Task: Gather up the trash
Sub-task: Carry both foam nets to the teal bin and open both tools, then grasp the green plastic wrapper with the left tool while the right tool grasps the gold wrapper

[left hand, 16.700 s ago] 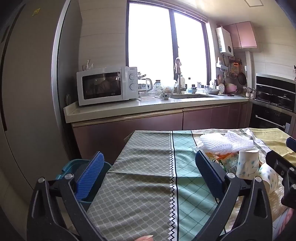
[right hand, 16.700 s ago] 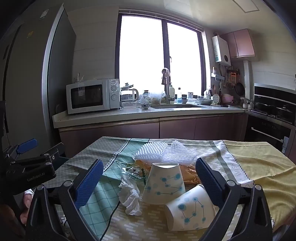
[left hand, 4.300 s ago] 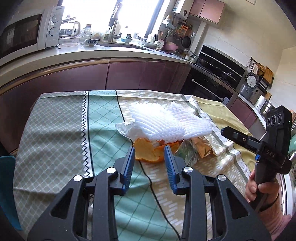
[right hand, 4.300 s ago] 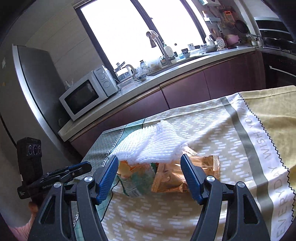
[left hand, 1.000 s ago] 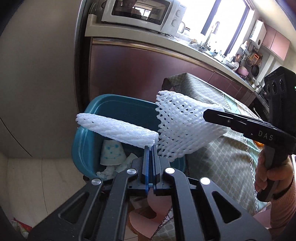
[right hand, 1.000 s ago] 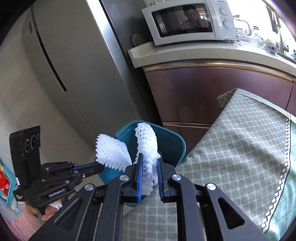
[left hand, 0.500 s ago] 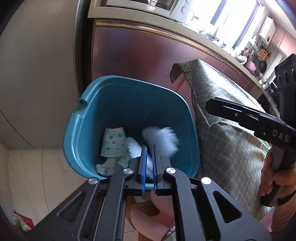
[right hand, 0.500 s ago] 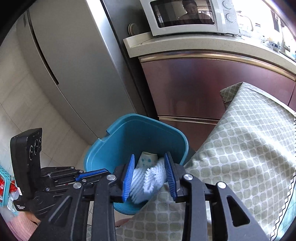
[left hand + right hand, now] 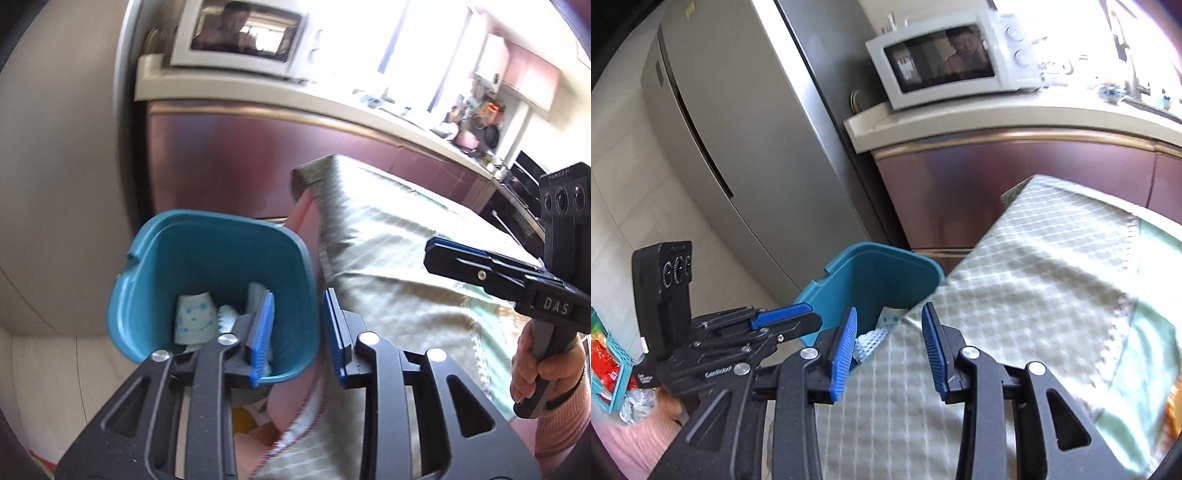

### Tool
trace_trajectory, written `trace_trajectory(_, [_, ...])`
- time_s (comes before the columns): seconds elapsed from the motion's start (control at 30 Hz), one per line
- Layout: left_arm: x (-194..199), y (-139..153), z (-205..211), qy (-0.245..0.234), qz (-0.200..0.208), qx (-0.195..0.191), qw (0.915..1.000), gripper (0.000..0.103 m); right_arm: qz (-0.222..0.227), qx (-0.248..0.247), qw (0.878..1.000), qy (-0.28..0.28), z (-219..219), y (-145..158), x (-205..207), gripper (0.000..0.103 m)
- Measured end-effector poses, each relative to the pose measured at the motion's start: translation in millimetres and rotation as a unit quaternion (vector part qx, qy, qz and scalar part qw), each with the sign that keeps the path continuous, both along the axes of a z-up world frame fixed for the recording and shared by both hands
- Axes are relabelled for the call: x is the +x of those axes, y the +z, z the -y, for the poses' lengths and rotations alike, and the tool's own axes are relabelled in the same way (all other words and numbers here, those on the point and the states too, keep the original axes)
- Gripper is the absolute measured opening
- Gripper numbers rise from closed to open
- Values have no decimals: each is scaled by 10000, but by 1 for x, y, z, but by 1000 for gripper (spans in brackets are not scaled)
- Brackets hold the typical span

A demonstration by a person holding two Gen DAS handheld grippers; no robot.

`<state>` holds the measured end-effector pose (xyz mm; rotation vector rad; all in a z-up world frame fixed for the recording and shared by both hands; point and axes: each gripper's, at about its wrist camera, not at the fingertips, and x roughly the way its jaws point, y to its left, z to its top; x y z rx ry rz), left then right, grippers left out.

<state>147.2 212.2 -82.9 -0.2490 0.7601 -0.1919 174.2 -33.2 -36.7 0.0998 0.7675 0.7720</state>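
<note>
**Both grippers empty over the bin, trash inside**

The left gripper (image 9: 299,332) is seen with jaws spread apart, nothing held between them. Its left pad is laid over the inside of the teal trash bin (image 9: 147,258), its right pad just past the bin's right rim, against the hanging tablecloth (image 9: 388,258). Beyond the left pad, inside the bin, a white paper cup with blue dots (image 9: 194,317) is seen, with white foam netting (image 9: 227,315) just beside it. More white material is partly hidden behind the pad; possibly more netting, but the frame is blurred.

The right gripper (image 9: 888,350) is also held with jaws parted and empty. Between and just beyond its jaws the edge of the tablecloth (image 9: 1015,295) is met by the bin (image 9: 871,273); a piece of foam netting (image 9: 868,341) is seen right next to the left pad, with the cup (image 9: 890,317) just past it, both inside the bin.

A microwave (image 9: 945,55) is placed on the counter (image 9: 997,122) well beyond the jaws, a fridge (image 9: 738,129) to the left of them. The other gripper is visible in each view, left of the right jaws and right of the left jaws.
</note>
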Motion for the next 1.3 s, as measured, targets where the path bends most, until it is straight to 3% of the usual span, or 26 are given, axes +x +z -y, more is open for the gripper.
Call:
trace_trajectory(0.3, [-6,24,89,-1038,302,-142,9940,33,207,242,9932,-1121,115,6,-49,42])
trace_trajectory(0.5, [-6,26,165,-1838,233,-244,9824,33,92,269,9709,-2379,208,-9,-75,45])
trace_trajectory(0.67, [-6,23,220,-2364,147,-264,9712,34,-205,482,9528,-2989,271,-27,-95,46])
trace_trajectory(1.03, [16,15,293,-2915,-215,-399,9555,35,-190,540,9245,-3769,340,-40,-103,49])
trace_trajectory(1.1, [20,15,303,-2963,-267,-411,9538,35,-364,586,9226,-3795,351,-44,-94,54])
trace_trajectory(1.3, [40,8,326,-2949,-527,-403,9532,36,-652,742,9228,-3724,370,-52,-65,56])
